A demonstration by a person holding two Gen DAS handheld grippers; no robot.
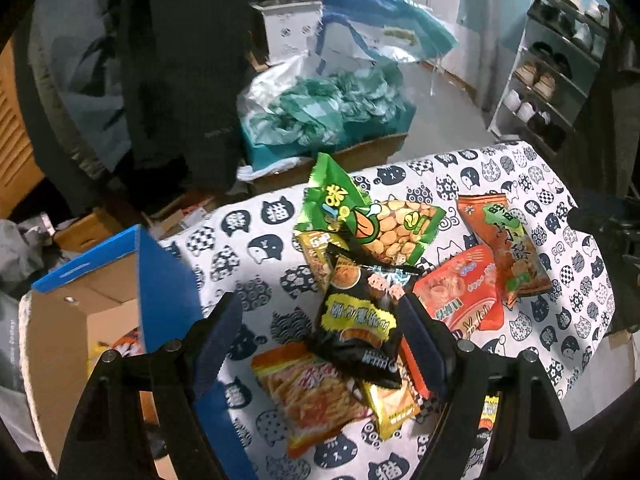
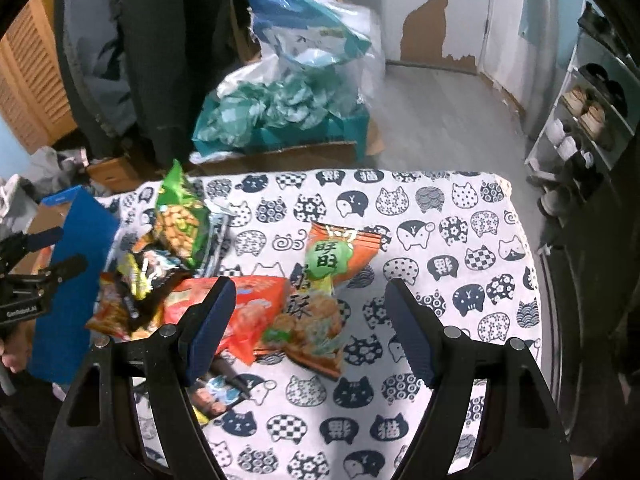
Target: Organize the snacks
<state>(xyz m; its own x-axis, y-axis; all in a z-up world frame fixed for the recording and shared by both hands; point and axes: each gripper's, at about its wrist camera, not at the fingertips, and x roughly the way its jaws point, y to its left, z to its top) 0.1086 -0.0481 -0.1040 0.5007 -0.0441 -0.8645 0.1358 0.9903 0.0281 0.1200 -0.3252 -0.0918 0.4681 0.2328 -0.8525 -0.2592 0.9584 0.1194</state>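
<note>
A heap of snack packets lies on a table covered with a cat-print cloth [image 1: 248, 268]. In the left wrist view my left gripper [image 1: 320, 344] hangs open above a black packet [image 1: 360, 312], its pads clear of it. Around it lie a green bean packet [image 1: 384, 224], a red packet [image 1: 464, 292], an orange-green packet [image 1: 508, 248] and an orange chips packet [image 1: 308, 392]. In the right wrist view my right gripper [image 2: 310, 332] stands open over the orange-green packet [image 2: 320, 280] and the red packet [image 2: 248, 312], holding nothing. The left gripper [image 2: 44, 252] shows at that view's left edge.
An open cardboard box with blue flaps [image 1: 160, 292] stands at the table's left end, some packets inside. Behind the table are bags of green plastic [image 1: 320, 112] in a carton, dark hanging clothes [image 1: 180, 64] and a shoe rack [image 1: 560, 68] at the right.
</note>
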